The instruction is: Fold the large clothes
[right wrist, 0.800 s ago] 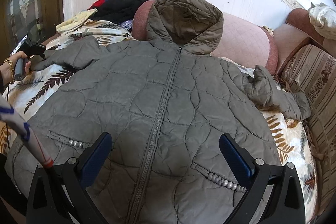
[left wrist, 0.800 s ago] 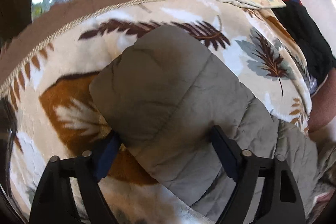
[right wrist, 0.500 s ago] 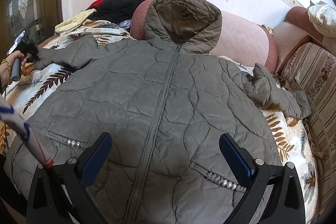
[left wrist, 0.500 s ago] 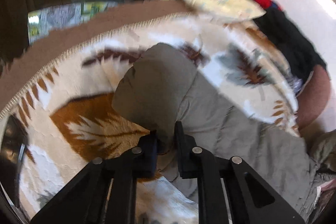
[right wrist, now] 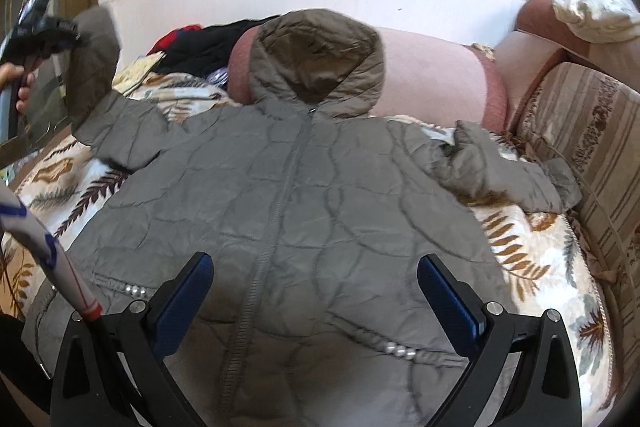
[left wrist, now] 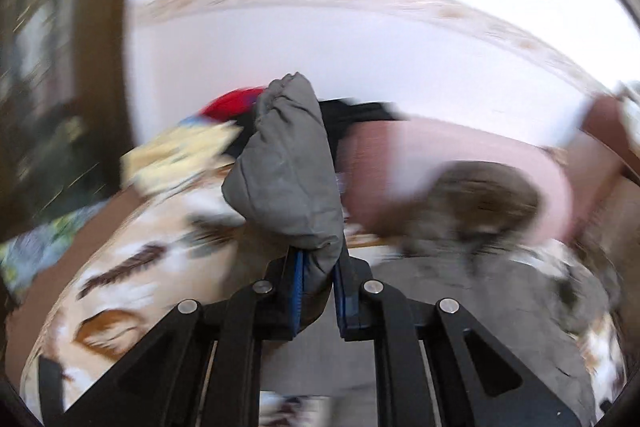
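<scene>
From my left wrist view almost everything is smeared by motion: the hood (left wrist: pixel 480 203), the pink cushion (left wrist: pixel 404 163) and the leaf blanket (left wrist: pixel 132 267) have no sharp edges. The cuff (left wrist: pixel 316 275) disappears between the left gripper (left wrist: pixel 318 291) pads. On my right wrist view the jacket (right wrist: pixel 288 219) hem is cut off at the bottom edge behind the right gripper (right wrist: pixel 316 291)

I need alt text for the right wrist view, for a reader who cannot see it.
A grey quilted hooded jacket lies zipped, front up, on a leaf-patterned blanket. The open right gripper hovers over its hem, while the left gripper holds one sleeve raised at far left.
</scene>
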`<state>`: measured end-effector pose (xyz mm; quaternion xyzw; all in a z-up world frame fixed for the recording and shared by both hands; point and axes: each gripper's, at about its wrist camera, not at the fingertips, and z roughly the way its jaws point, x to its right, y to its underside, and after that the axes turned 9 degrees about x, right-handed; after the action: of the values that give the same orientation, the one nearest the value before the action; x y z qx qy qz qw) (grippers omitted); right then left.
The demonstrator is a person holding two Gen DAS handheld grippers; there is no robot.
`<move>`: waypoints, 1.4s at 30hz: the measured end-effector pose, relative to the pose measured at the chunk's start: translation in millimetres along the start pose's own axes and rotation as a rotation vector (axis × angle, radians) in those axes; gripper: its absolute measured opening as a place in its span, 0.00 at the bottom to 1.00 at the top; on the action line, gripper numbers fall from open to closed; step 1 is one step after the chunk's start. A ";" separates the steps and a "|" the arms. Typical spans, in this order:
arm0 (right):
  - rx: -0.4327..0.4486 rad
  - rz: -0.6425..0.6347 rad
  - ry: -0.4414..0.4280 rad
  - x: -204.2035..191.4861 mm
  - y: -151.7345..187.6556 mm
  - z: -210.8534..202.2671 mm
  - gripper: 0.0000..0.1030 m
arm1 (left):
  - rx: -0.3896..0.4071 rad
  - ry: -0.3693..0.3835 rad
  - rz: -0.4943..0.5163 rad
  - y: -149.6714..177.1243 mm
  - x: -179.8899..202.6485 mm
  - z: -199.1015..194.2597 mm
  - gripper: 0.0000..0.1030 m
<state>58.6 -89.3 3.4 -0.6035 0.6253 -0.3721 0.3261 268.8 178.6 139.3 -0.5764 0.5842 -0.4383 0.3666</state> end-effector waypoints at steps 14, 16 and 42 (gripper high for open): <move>0.002 0.107 0.152 89.8 7.3 -24.6 1.00 | -0.269 0.268 0.190 133.0 273.7 18.1 0.87; -0.017 0.105 0.154 96.9 10.5 -21.4 1.00 | -0.297 0.270 0.227 144.0 272.9 17.0 0.87; -0.377 0.184 -0.050 91.0 -55.7 203.1 1.00 | -0.461 -0.096 0.099 149.7 70.2 113.8 0.92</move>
<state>255.8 -194.4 -48.7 -0.6034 0.7279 -0.2019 0.2555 317.7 91.3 -34.7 -0.6356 0.6784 -0.2467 0.2739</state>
